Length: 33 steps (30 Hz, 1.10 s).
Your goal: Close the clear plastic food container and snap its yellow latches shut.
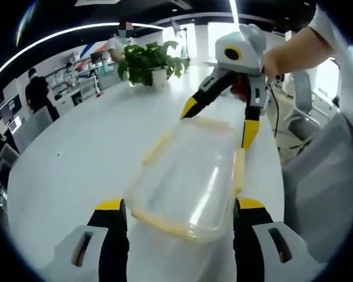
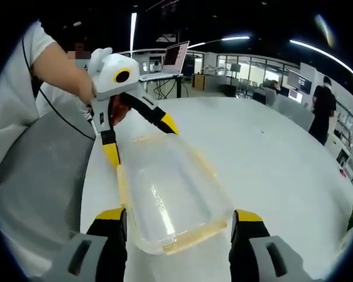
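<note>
In the left gripper view, the clear plastic food container lies on the white desk, close to the desk's edge on the side of the grey chair. Its lid is on, with yellow latches along the sides. The left tool has its jaws spread wide, one on each side of the container's near end; I cannot tell if they touch it. At the far end is the right tool, held by a hand, also spread, with its yellow tips at the two far corners. This view also shows a potted plant near the far edge of the desk and people standing in the office behind.

In the right gripper view, the container is seen from the other end. The right tool stands spread around the near end. The left tool is open at the far end, one tip at a long side latch. Here a laptop stands on a far desk.
</note>
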### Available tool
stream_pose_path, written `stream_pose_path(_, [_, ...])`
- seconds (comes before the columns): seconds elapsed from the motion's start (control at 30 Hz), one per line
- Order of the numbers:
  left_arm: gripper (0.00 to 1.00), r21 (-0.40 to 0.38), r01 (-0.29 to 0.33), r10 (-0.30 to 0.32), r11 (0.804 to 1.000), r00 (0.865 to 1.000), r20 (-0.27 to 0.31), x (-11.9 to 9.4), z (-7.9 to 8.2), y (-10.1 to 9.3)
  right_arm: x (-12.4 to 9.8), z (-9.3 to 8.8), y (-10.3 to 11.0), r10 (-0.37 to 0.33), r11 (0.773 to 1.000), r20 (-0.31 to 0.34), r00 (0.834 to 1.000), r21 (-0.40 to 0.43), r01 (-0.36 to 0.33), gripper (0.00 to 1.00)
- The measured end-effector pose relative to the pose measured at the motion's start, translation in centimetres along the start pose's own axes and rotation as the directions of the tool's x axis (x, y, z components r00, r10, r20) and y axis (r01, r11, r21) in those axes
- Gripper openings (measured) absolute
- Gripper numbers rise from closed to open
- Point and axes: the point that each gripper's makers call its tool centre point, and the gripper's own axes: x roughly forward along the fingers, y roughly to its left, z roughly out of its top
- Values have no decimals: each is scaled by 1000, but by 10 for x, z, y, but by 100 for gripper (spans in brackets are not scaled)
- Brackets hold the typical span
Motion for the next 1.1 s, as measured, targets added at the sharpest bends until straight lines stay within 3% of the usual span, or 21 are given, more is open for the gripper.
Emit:
stream_pose_path(0.4, [71,-5,-9,9,1000,1000,-13,-24,-20,12,23,19,12,10,1000,4,1000,-7,-9,70])
stream_pose_path(1.1, [70,7,0,0,1000,1000,-21,-79,-66,51,81,69,38,0,1000,-8,1000,1,0,70])
